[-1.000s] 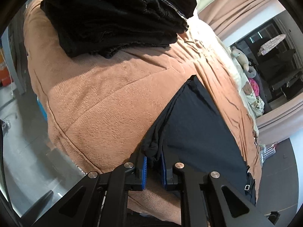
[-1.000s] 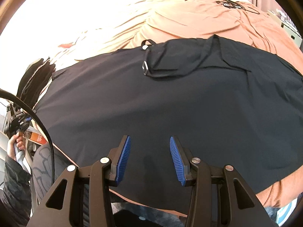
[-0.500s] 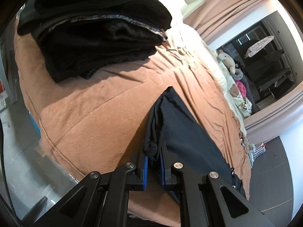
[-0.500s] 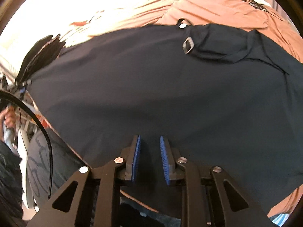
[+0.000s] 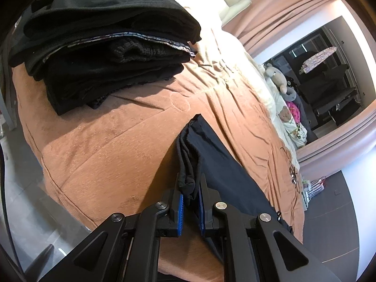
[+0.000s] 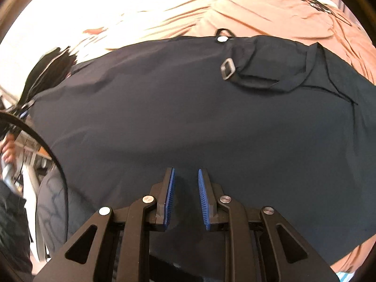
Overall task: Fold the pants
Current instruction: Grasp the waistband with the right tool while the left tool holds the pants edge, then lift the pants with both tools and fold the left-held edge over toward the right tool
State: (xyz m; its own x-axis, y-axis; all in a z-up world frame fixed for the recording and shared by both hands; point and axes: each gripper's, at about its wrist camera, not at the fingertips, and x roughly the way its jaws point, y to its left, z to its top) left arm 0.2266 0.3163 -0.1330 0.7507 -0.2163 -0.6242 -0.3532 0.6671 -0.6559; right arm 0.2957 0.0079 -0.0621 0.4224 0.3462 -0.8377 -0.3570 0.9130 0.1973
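Note:
Dark navy pants (image 6: 188,117) lie spread across an orange bedspread (image 6: 270,7), waist with a metal buckle (image 6: 227,68) and a white button (image 6: 221,39) at the far side. My left gripper (image 5: 189,189) is shut on a bunched leg end of the pants (image 5: 211,155), held just above the bedspread (image 5: 105,145). My right gripper (image 6: 185,181) sits low over the near edge of the pants, jaws narrowly apart, with dark cloth between the blue pads (image 6: 202,195); whether it pinches the cloth is unclear.
A stack of folded black clothes (image 5: 101,42) sits at the far left of the bed. Stuffed toys (image 5: 279,82) lie along the far edge near pink curtains (image 5: 282,11). A cable (image 6: 47,145) and the bed's near edge run at left.
The left gripper has lifted and drawn the leg end back. The right gripper closed from wide open to narrow, then eased slightly apart, over the pants' near edge.

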